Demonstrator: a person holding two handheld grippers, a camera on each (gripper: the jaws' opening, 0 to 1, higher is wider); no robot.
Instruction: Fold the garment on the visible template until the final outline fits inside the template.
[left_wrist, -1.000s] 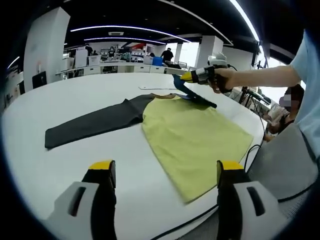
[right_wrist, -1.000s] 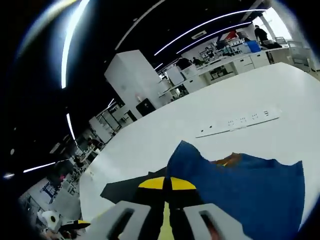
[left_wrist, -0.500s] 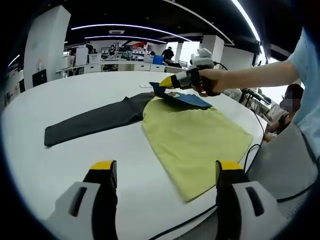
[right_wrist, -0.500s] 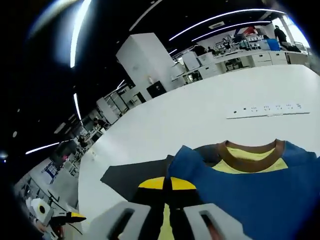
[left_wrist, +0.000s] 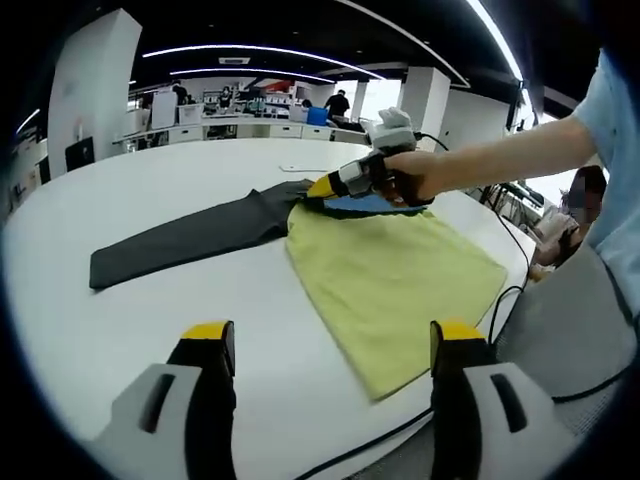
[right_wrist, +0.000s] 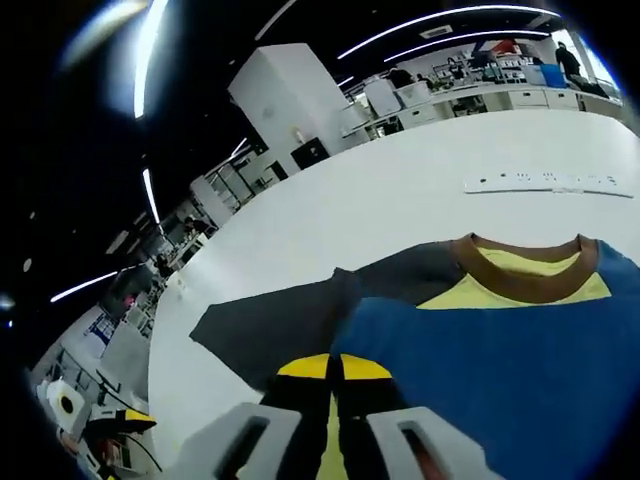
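Observation:
The garment lies flat on the white table (left_wrist: 120, 330): a yellow-green body (left_wrist: 400, 270), a dark grey sleeve (left_wrist: 180, 240) stretched out to the left, and a brown collar (right_wrist: 520, 272). My right gripper (right_wrist: 333, 367) is shut on the edge of the blue sleeve (right_wrist: 480, 370), which is folded over the garment's upper part. In the left gripper view a hand holds the right gripper (left_wrist: 320, 187) low over the collar area, with the blue sleeve (left_wrist: 365, 204) beneath it. My left gripper (left_wrist: 330, 340) hangs open near the table's front edge, holding nothing.
A white power strip (right_wrist: 545, 182) lies on the table beyond the collar. A black cable (left_wrist: 500, 305) runs off the table's right edge, where a person sits. Desks and pillars stand far behind.
The right gripper has carried the blue sleeve leftward and down, from raised over the far shoulder to low over the collar. The left gripper has stayed put.

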